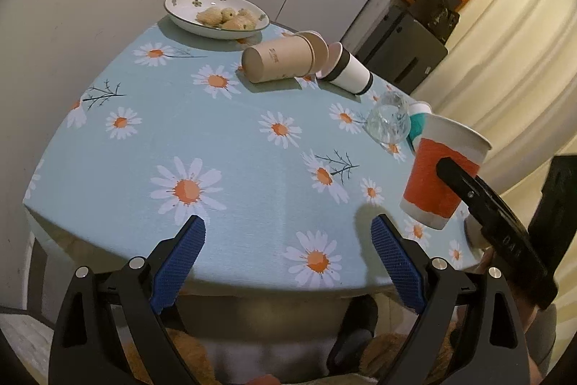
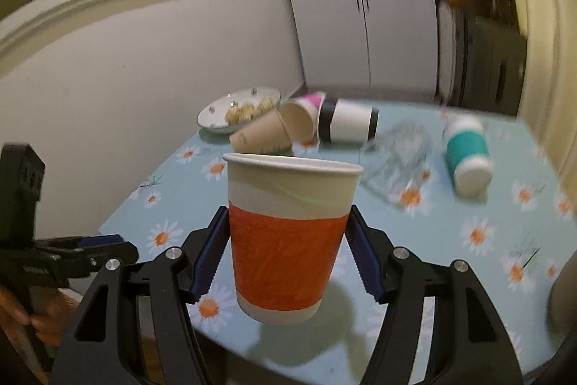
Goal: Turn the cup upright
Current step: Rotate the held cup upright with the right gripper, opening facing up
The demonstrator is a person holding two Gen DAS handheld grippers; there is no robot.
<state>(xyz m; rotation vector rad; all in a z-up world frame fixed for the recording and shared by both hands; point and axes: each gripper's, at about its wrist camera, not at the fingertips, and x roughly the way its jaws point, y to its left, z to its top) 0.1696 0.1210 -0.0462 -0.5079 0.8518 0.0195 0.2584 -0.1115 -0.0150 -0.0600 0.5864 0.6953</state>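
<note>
Holding status, right gripper [image 2: 286, 246]: the orange-banded paper cup [image 2: 288, 233] is clamped between the blue-padded fingers [image 2: 207, 260], one pad against each side of the orange band.
Cup attitude: mouth up, base down, close to vertical; a shadow is cast on the cloth beneath the base, so the cup is judged to be carried just clear of the table [image 2: 450, 269], not resting on it.
Cup location: near the front edge of the table, on the right-hand side, as confirmed in the left wrist view [image 1: 445, 172].
Step in hand: the turn to upright is judged complete; the placing is not yet done.
Next move required: a straight lowering until the base is seated flat, then a release without sideways drag, since a light paper cup is easily tipped by a trailing pad.
Left gripper [image 1: 288, 240]: jaws are spread wide with nothing between them; it is held low at the near table edge, well apart from the cup.
Shown by right wrist view only: both pad contacts, and the teal-banded cup [image 2: 467, 156] lying on its side; this view is blurred toward the right.
Shown by left wrist view only: the cup's slight tilt from outside, and a sharp view of the brown cup [image 1: 279, 62], the black-and-white cup [image 1: 349, 71] and the clear glass [image 1: 389, 119], all lying down.
Further back: a plate of biscuits [image 1: 187, 18] is set at the far edge.
Remaining hazard: the glass lies near the set-down area.
</note>
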